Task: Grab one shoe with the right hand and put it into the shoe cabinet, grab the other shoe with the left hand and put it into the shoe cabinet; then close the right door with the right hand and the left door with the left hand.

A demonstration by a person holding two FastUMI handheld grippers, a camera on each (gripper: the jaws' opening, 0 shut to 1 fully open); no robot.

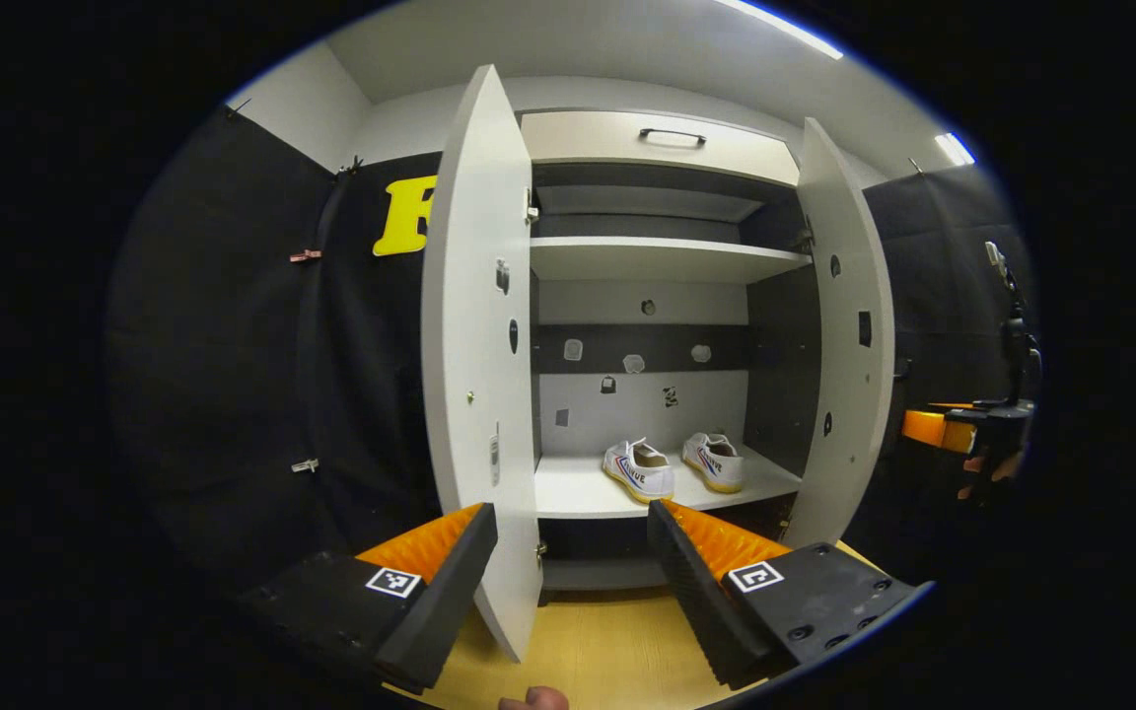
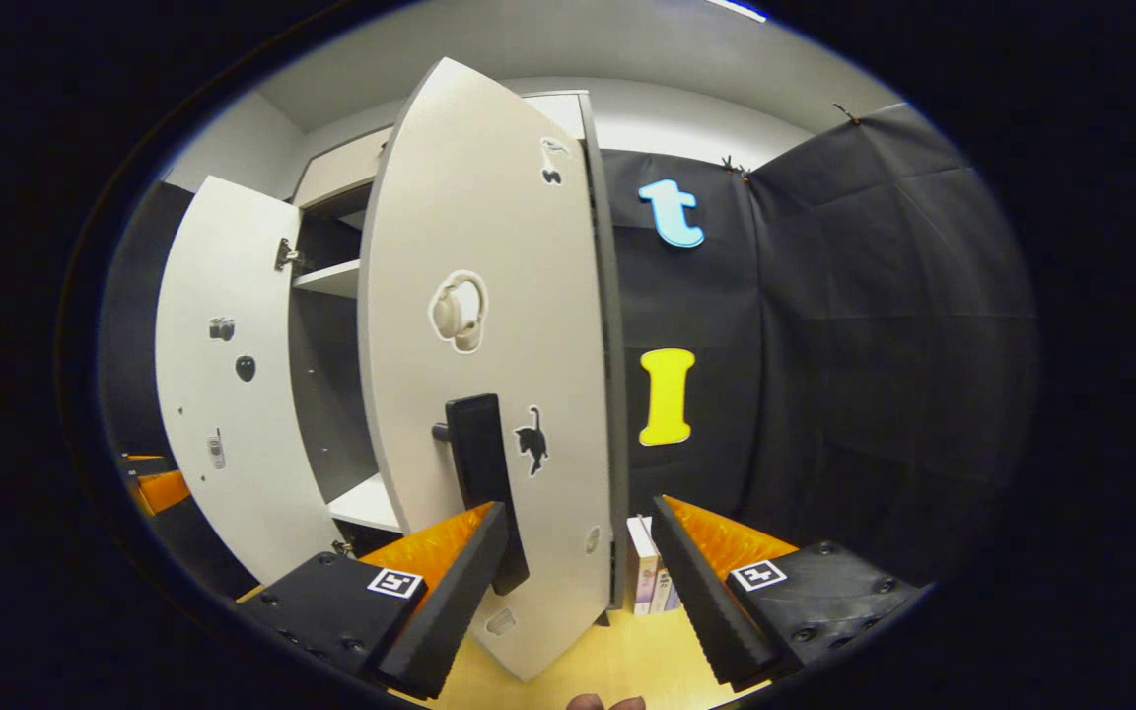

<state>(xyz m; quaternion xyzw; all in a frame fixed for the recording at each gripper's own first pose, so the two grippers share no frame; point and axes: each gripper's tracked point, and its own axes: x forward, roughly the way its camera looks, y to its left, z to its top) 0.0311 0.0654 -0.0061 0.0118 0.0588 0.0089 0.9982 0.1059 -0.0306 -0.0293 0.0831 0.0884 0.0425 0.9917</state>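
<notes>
both shoes (image 1: 672, 468) sitting on shelf, my right gripper (image 2: 578, 572) spread wide around right door (image 2: 489, 394) edge, left gripper (image 1: 573, 567) wide too, empty; careless shove might bounce door back

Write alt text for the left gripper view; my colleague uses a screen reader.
Two white shoes sit side by side on a shelf inside the shoe cabinet, both doors open. The left tool, open, faces the cabinet.
</notes>
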